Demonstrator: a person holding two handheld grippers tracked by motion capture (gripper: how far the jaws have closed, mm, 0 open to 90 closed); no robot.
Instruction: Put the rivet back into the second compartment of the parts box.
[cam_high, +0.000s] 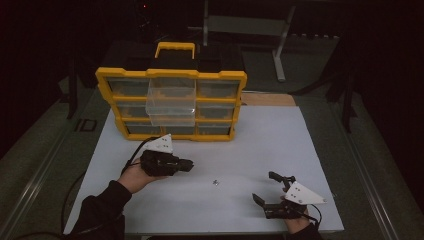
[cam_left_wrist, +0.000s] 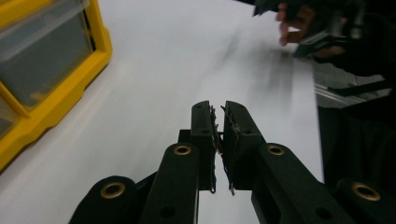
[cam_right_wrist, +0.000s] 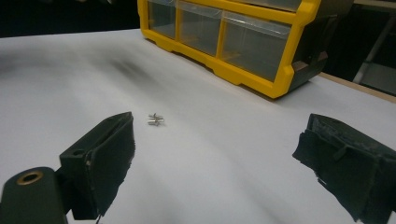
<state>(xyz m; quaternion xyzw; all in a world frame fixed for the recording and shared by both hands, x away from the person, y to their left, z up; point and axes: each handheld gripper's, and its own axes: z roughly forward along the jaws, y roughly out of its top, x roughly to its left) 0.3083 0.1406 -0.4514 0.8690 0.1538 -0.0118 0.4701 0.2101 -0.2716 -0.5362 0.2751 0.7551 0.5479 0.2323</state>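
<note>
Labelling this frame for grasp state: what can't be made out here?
- Small shiny metal piece on the white table sheet: too small in the high view and the right gripper view to tell screw from clip.
- Left gripper: shut; the left gripper view does not settle whether anything is pinched between its pads.
- Yellow-framed organiser with clear plastic drawers: contents unreadable, dim and murky; cut off by frame edges in both gripper views.
- Right gripper: open.

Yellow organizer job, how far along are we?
Done: one clear drawer is pulled out of the yellow organizer.

In hand: the left hand-held gripper is shut and raised off the table; whether anything tiny sits between its jaws I cannot tell.

Left: small metal parts lie on the table, untouched. The right hand-held gripper is open beside them. The drawer is not yet pushed back.
</note>
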